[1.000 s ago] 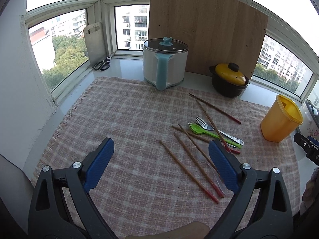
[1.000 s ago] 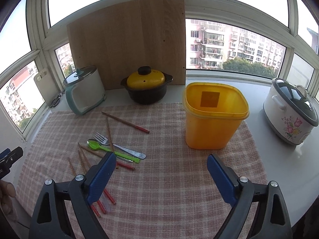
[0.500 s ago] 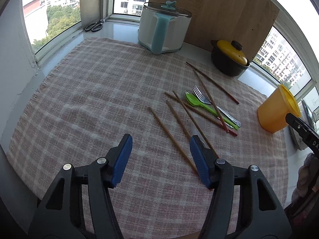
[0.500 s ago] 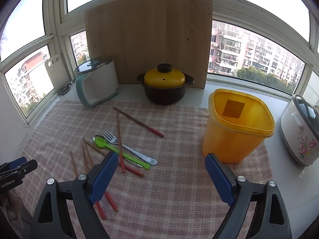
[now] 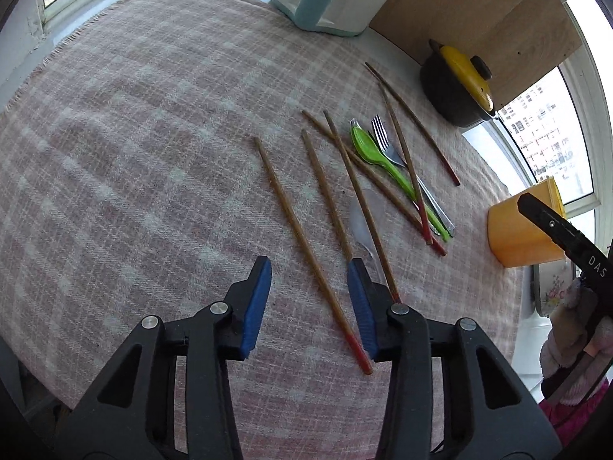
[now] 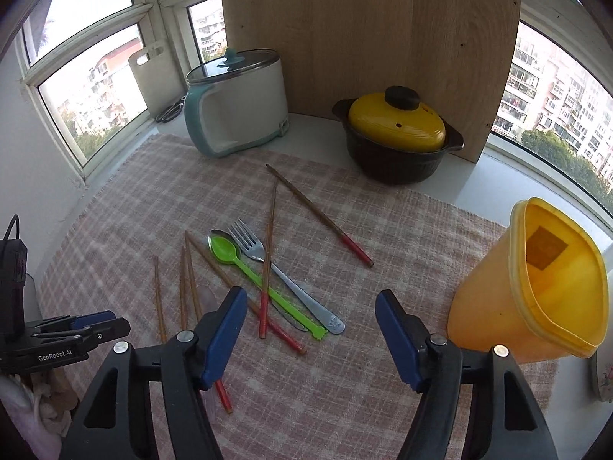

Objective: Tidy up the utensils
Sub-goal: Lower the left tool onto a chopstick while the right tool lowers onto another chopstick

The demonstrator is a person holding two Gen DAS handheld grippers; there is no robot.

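Left gripper (image 5: 308, 299): my jaws are closing, one wooden chopstick (image 5: 306, 245) runs between the blue pads, pads not on it yet. Its red tip lies just beside the right-hand pad. Nothing gripped.

Right gripper (image 6: 310, 318): jaws also closing, wider gap. Only the plaid cloth (image 6: 402, 237) and the handle ends of the utensils sit between the pads. Nothing held.

Just beyond, the utensils lie loose on the cloth: more chopsticks (image 5: 329, 199), a clear plastic spoon (image 5: 362, 226) under one of them, then a green spoon (image 6: 245, 264) and a metal fork (image 6: 283, 276) side by side with a chopstick across both. One chopstick (image 6: 320, 216) lies apart, further back.

Yellow container (image 6: 536, 287) stands empty at the cloth's right edge, tilted in the right wrist view.

Far side, on the sill: white-and-teal cooker (image 6: 237, 107), black pot with yellow lid (image 6: 398, 134), wooden board (image 6: 367, 38) leaning behind them.
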